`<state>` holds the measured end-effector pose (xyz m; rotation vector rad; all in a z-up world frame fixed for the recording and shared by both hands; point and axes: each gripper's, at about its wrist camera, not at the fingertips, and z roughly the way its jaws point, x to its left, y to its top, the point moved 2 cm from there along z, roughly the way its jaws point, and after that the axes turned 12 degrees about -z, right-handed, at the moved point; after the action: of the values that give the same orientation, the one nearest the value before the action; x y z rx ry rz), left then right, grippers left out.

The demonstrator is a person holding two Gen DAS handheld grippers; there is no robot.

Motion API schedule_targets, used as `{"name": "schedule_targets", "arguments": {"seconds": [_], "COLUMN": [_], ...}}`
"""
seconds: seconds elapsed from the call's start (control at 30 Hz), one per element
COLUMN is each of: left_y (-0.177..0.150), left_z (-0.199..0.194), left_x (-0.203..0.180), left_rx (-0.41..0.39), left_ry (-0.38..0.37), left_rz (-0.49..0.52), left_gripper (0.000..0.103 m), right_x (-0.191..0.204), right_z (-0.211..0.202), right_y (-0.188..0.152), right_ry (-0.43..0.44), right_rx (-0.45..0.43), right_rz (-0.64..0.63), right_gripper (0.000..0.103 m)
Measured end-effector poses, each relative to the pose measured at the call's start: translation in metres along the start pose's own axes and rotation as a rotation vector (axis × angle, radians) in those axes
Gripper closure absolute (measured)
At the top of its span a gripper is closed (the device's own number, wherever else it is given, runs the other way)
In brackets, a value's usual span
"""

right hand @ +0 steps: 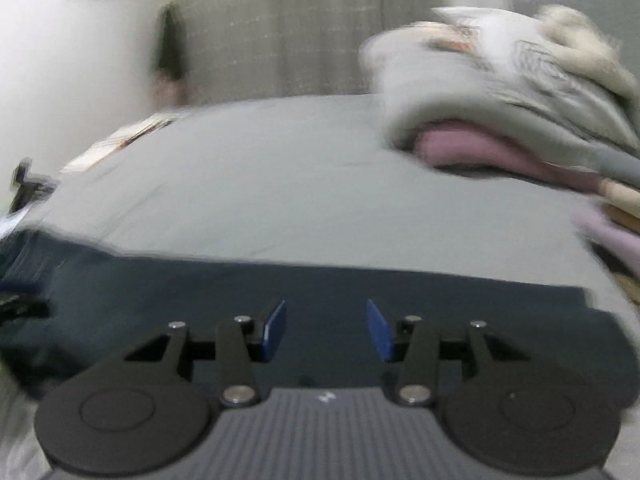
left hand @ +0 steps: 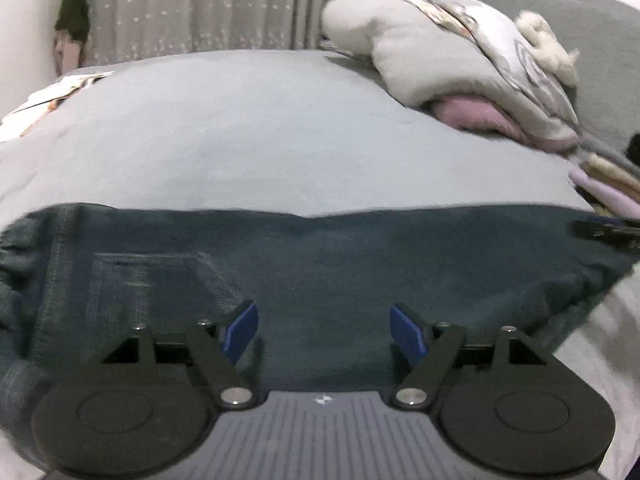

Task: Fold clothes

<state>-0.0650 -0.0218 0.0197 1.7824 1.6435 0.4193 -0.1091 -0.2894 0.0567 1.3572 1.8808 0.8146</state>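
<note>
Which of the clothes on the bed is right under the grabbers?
The dark blue garment, spread flat beneath both open grippers, left and right. The pink and lilac clothes lie farther off to the right.

Dark blue denim garment (left hand: 320, 264); grey bed sheet (left hand: 240, 132); pink blanket (left hand: 472, 114); blue pads (left hand: 240, 330); speckled grey curtain (left hand: 192, 4).

Beyond the far edge of the dark blue garment (left hand: 320, 264), a wide stretch of grey bed sheet (left hand: 240, 132) lies bare. At far right a heap of pillows and bedding (left hand: 460, 60) blocks the way; folded clothes (left hand: 608, 188) crowd the right edge. Papers (left hand: 48, 96) line the far left.
</note>
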Motion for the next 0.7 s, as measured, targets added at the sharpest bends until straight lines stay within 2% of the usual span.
{"name": "schedule_targets", "arguments": {"seconds": [0.07, 0.1, 0.13, 0.2, 0.27, 0.37, 0.47, 0.57, 0.67, 0.7], "left_y": [-0.01, -0.011, -0.012, -0.015, -0.017, -0.016, -0.015, -0.009, -0.003, 0.0], "left_z": [0.006, 0.004, 0.003, 0.0, -0.003, -0.004, -0.004, -0.01, -0.018, -0.023], "left_x": [-0.001, 0.002, 0.006, 0.013, 0.021, 0.024, 0.021, 0.026, 0.033, 0.035], "left_rx": [-0.001, 0.002, 0.006, 0.016, 0.027, 0.025, 0.023, 0.02, -0.005, -0.038], "left_ry": [0.047, 0.043, 0.039, 0.022, -0.003, -0.016, -0.013, -0.033, -0.04, -0.011], "left_rz": [0.052, 0.053, 0.052, 0.045, 0.029, 0.027, 0.018, -0.037, -0.08, -0.082], "left_gripper": [0.025, 0.024, 0.024, 0.022, 0.022, 0.022, 0.022, 0.022, 0.022, 0.023], "right_x": [0.042, 0.048, 0.051, 0.043, 0.022, -0.016, -0.041, -0.07, -0.117, -0.129], "right_z": [0.01, 0.013, 0.017, 0.027, 0.024, 0.009, 0.005, -0.005, -0.025, -0.031], "right_y": [0.0, -0.002, -0.006, -0.019, -0.027, -0.039, -0.04, -0.038, -0.048, -0.054], "right_ry": [0.031, 0.032, 0.035, 0.065, 0.104, 0.07, 0.09, 0.027, -0.041, -0.043], "right_rx": [0.006, 0.022, 0.053, 0.135, 0.158, 0.187, 0.184, 0.157, 0.097, 0.084], "right_rz": [-0.141, -0.164, -0.178, -0.149, -0.095, -0.061, 0.011, 0.128, 0.383, 0.477], "right_gripper": [0.043, 0.039, 0.039, 0.035, 0.033, 0.031, 0.03, 0.027, 0.015, 0.011]}}
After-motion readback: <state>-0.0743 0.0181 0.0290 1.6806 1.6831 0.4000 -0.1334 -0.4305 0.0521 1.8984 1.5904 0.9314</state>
